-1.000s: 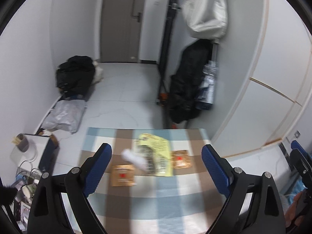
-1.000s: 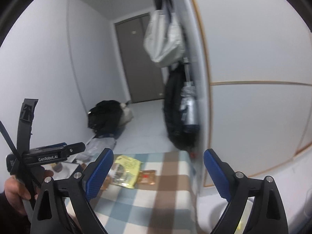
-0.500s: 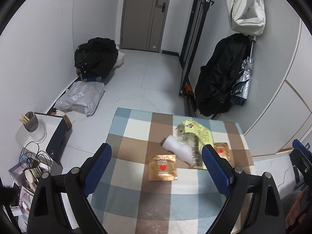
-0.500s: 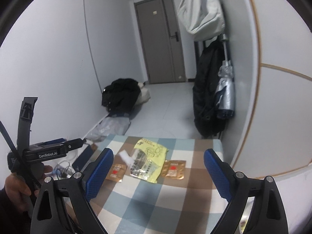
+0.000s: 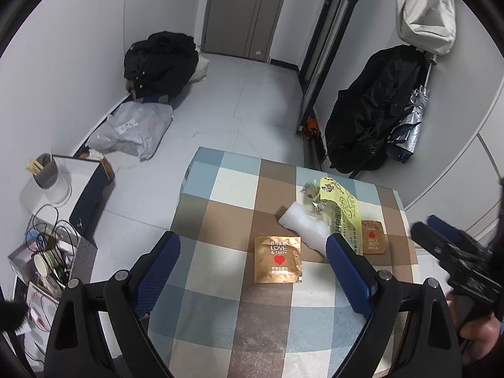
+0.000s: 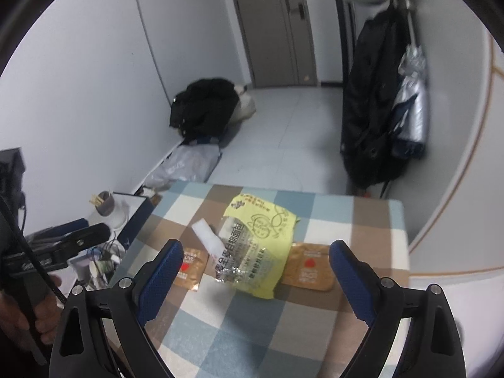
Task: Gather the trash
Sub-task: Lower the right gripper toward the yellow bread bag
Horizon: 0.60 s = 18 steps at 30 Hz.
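Trash lies on a checked cloth table (image 5: 220, 208) (image 6: 346, 220). A yellow crumpled wrapper (image 5: 340, 211) (image 6: 258, 245) sits in the middle, over a white foam piece (image 5: 302, 225) (image 6: 208, 236). One gold sachet with a red heart (image 5: 277, 263) (image 6: 190, 267) lies left of it, a second gold sachet (image 5: 373, 237) (image 6: 310, 272) right of it. My left gripper (image 5: 252, 267) hangs open above the left sachet. My right gripper (image 6: 255, 275) hangs open above the wrapper. Neither touches anything.
A black bag (image 5: 160, 63) and a grey plastic parcel (image 5: 132, 129) lie on the floor by the left wall. Dark coats and a silver umbrella (image 5: 406, 126) hang on the right. A low stand with a cup (image 5: 50, 179) and cables stands left of the table.
Both grippers have dropped and tilted toward the table, so the trash looks larger and nearer. The right gripper has swung left over the wrapper. Both stayed open.
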Tool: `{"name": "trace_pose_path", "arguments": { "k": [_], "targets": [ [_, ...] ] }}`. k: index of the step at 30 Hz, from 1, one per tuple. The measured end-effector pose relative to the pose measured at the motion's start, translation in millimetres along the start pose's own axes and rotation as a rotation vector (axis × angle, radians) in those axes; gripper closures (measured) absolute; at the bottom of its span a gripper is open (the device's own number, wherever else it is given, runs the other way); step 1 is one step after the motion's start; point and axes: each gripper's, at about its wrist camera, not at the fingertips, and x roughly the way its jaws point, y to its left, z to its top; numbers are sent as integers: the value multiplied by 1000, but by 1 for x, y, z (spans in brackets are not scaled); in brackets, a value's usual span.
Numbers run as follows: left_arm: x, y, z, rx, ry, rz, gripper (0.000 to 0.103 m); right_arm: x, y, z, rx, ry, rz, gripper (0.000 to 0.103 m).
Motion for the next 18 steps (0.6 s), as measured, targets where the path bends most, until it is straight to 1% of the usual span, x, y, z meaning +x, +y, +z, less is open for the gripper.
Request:
{"name": "trace_pose_path", "arguments": {
  "k": [4, 10, 15, 18],
  "targets": [
    [6, 4, 2, -11, 13, 27, 11, 36, -7, 8, 26, 81, 35, 9],
    [17, 10, 6, -38, 59, 32, 11, 90, -18, 13, 86, 193, 69, 9],
    [26, 10, 7, -18, 78, 52, 11, 122, -20, 13, 86, 237, 66, 9],
    [30, 14, 10, -19, 82, 66, 11, 133, -19, 11, 85, 249, 72, 9]
  ]
}}
